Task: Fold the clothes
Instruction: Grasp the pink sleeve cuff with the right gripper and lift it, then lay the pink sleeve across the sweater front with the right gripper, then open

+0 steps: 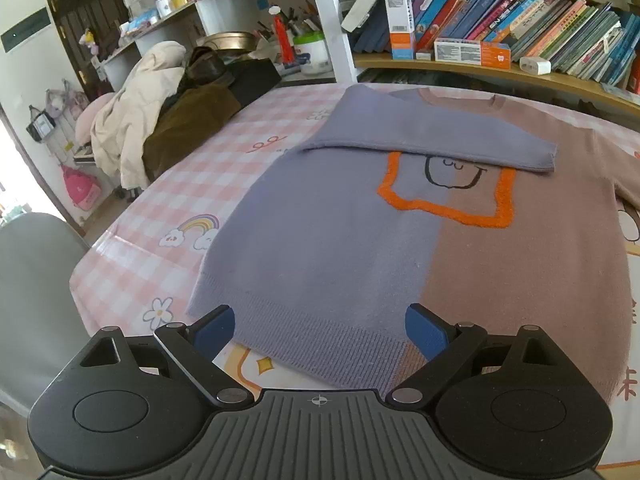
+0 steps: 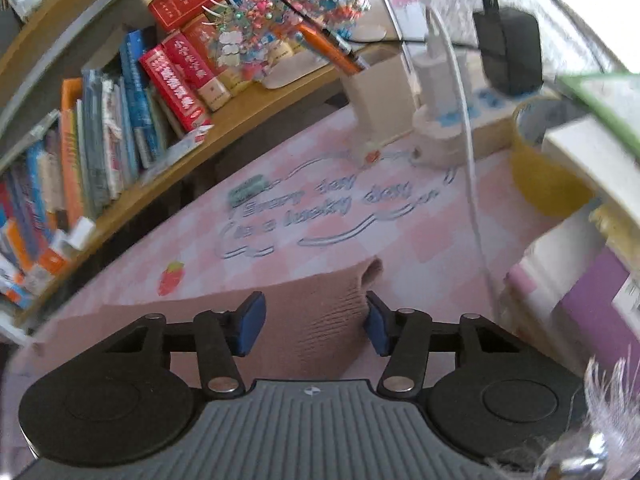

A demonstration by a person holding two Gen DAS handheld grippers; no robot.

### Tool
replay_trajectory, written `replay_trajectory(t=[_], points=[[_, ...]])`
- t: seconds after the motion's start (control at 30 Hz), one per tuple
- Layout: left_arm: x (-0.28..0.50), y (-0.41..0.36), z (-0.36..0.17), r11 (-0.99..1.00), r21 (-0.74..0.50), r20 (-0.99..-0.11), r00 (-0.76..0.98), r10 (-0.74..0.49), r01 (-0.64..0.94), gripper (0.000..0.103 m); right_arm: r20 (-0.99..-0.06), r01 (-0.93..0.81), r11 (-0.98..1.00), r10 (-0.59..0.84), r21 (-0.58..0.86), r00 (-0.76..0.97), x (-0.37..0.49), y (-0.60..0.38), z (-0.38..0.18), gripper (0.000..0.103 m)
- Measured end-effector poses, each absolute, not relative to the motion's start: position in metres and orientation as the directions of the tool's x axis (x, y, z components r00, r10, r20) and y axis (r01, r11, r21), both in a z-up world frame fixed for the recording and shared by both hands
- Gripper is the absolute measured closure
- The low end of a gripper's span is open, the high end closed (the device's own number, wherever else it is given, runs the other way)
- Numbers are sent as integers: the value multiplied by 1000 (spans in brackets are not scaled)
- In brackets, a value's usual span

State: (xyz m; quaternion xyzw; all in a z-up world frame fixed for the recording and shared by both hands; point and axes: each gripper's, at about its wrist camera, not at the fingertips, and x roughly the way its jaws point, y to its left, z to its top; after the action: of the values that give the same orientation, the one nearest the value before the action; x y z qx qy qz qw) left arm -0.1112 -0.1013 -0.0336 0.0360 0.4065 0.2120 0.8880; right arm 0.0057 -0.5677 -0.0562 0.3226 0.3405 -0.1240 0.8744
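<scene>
Lying flat on the pink checked tablecloth (image 1: 168, 196), the sweater (image 1: 360, 240) (half purple, half brown) has its left sleeve (image 1: 440, 136) folded across the chest. The left gripper (image 1: 320, 328) hovers wide open over the near hem, empty. The right gripper (image 2: 314, 326) straddles the brown cuff (image 2: 320, 312), jaws parted.

Soft daylight, fisheye warp, right view blurred

Clothes heap (image 1: 152, 108) left, tablecloth (image 1: 192, 184) bare
</scene>
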Motion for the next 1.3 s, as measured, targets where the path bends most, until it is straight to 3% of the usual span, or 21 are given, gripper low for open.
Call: replay_trajectory(t=[0.17,0.33,0.5,0.67,0.87,0.9,0.93,1.0,1.3], points=[[-108,-103,-34,911,235,-709,581,399,-339,9,-622,361,728,114,582,774,-3,-568,-50,66],[-106,-105,-34,917,236,-707,590,390,-323,9,-676,346,820,67,457,734,0,-559,-42,85],[-107,-100,-35,911,225,-709,584,396,-345,9,-724,321,895,4,311,690,3,-550,-35,84],[-107,-100,-37,914,217,-715,581,388,-344,9,-752,215,970,-56,115,656,12,-534,-38,73],[-110,-98,-38,912,211,-715,581,389,-352,8,-794,211,949,60,233,604,10,-540,-48,71],[-111,-97,-38,911,209,-717,577,391,-357,8,-793,217,942,76,255,604,8,-542,-48,75],[-111,-96,-39,910,208,-719,574,391,-359,8,-790,219,938,84,268,608,6,-542,-47,85],[-110,-97,-39,911,208,-721,574,388,-356,8,-781,219,932,96,288,617,4,-542,-42,91],[-109,-94,-42,922,200,-724,585,367,-331,8,-732,213,895,164,393,662,-1,-541,-16,95]])
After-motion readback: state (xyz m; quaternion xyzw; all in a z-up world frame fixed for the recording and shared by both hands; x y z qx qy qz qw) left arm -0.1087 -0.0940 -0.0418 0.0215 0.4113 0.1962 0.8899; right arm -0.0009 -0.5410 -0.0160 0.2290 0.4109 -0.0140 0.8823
